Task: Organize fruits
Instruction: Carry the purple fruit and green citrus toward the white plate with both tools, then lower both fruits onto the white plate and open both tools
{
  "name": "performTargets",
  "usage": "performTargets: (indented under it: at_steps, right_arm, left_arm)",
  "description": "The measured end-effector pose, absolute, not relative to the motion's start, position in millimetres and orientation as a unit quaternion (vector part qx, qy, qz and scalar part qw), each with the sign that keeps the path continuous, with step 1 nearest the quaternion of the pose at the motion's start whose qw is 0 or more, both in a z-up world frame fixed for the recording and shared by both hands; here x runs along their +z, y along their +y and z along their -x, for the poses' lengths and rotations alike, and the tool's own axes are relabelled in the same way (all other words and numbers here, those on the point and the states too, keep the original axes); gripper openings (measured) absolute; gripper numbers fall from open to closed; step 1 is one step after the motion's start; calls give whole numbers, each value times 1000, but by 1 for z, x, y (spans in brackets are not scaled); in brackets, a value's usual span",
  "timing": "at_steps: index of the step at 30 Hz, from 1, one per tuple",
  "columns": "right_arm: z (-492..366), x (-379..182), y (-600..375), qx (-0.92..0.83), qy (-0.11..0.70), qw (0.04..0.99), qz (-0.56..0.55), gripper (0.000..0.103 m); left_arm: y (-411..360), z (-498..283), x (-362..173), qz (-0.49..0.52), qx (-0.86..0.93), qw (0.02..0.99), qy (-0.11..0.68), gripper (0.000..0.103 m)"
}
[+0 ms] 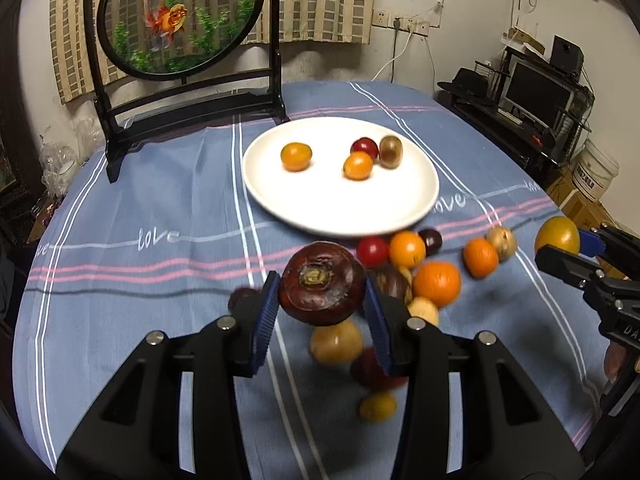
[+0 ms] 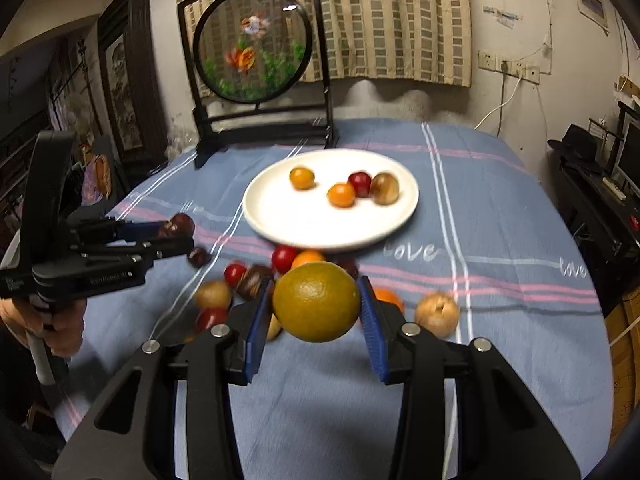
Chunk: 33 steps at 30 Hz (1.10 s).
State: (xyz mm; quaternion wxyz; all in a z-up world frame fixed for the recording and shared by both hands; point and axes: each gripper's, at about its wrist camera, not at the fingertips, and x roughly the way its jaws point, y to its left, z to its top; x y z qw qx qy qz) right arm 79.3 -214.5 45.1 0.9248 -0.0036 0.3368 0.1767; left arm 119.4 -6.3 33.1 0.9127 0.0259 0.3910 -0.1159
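Fruit is in both tools: the left gripper (image 1: 322, 304) clamps a dark maroon mangosteen (image 1: 322, 283) across its widest part, and the right gripper (image 2: 316, 312) pinches a greenish-yellow orange (image 2: 316, 302) at its equator, both raised above the tablecloth (image 1: 140, 280) just short of the white plate (image 1: 340, 212). Both look firm, round and smooth-skinned, so they probably roll or slip unless squeezed at mid-height with moderate force.

Both wrist views close above table, facing down-forward; share white plate (image 1: 416, 208) (image 2: 404, 216) and fish screen (image 1: 180, 20) (image 2: 252, 44).
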Motion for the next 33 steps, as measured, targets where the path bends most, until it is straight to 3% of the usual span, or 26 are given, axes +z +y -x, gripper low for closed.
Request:
performTargets:
  at_steps: [10, 22, 24, 26, 33]
  right_arm:
    - [-155, 39, -218, 144, 344, 927, -38, 43]
    - [-232, -6, -191, 135, 411, 902, 12, 43]
    - [-238, -11, -190, 142, 427, 893, 3, 45]
    - [-238, -13, -191, 144, 427, 893, -7, 52]
    - [-218, -1, -206, 137, 409, 902, -29, 52]
  left_arm:
    - [-7, -190, 31, -6, -94, 911, 400, 43]
    - [-23, -250, -1, -11, -80, 896, 437, 43]
    - [-25, -253, -4, -11, -75, 897, 435, 46]
    - [-26, -253, -2, -16, -69, 902, 426, 62]
    - [-22, -235, 2, -16, -75, 903, 423, 67]
